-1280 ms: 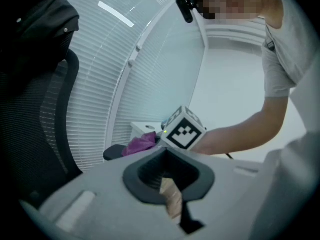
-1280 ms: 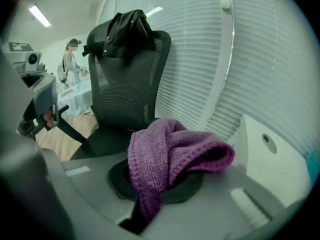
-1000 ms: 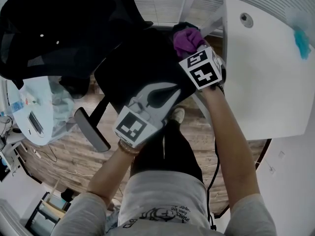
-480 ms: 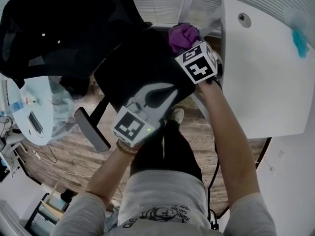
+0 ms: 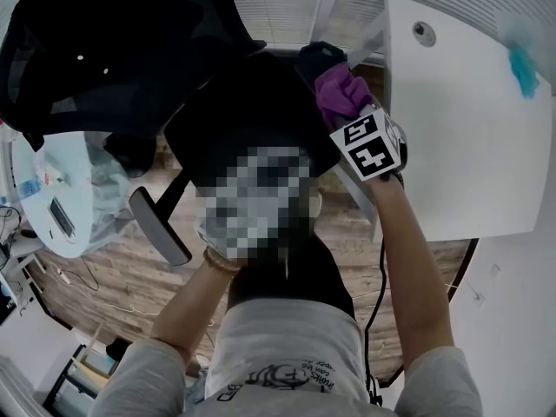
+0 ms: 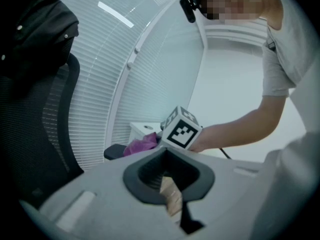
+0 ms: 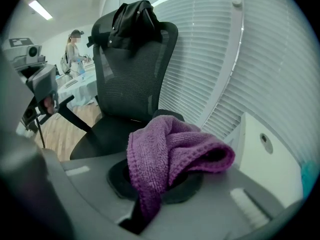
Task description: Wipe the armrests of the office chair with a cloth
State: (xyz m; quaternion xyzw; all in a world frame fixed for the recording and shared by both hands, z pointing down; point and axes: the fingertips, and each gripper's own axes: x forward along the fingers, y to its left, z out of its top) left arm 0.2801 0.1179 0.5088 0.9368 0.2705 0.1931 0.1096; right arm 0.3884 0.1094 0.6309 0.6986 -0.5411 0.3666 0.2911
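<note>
1. The purple cloth (image 7: 170, 151) was bunched up and pinched in the jaws of my right gripper (image 5: 349, 113), one end hanging down through them and the rest spilling over the top.
2. From the head view, the cloth sat on the chair's right armrest (image 5: 317, 55). That black pad lay directly under and just beyond the right jaws' tips, and the left gripper view showed cloth and pad in contact.
3. To the left of the right jaws was the seat of the office chair (image 5: 252, 120). Its mesh backrest rose beyond them, with a black garment (image 7: 132, 21) draped over the top.
4. My left gripper (image 6: 166, 159) had its jaws pressed together at the tips with nothing between them, and wood floor (image 5: 104, 276) showed through the gap behind the tips.
5. The left jaws pointed across the seat at the cloth and at the right gripper's marker cube, well apart from both.
6. The chair's other armrest (image 5: 161, 227) lay to the left of the left jaws, untouched.
7. The white worktop (image 5: 469, 120) stood just to the right of the right jaws, with a round hole (image 5: 424, 33) near its corner and a small blue thing (image 5: 524, 68), too blurred to name, at its far edge.
8. Window blinds (image 5: 278, 3) ran beyond both jaws, and the right gripper view caught a person (image 7: 75, 49) standing far off to the left.
</note>
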